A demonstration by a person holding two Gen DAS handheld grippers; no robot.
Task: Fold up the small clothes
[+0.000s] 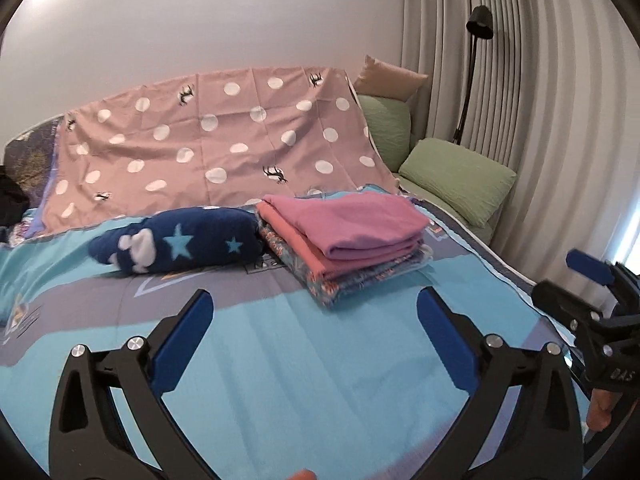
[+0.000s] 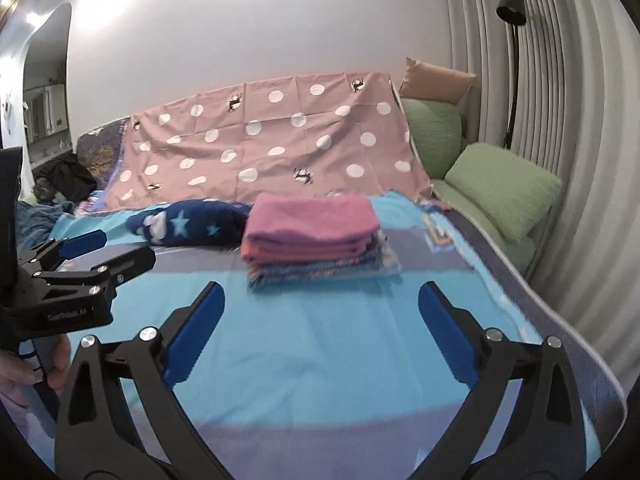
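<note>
Both grippers' fingers (image 1: 198, 312) gape wide, empty, above the blue bedspread (image 1: 300, 360) near grey curtains (image 1: 540, 100).

- Left black plastic two-finger gripper (image 1: 314, 304): angular arms with triangular cut-outs, flat blue pads (image 1: 188, 334), round silver screws at the joints.
- Right black plastic two-finger gripper (image 2: 320, 300): same build, with white lettering on its side.
</note>
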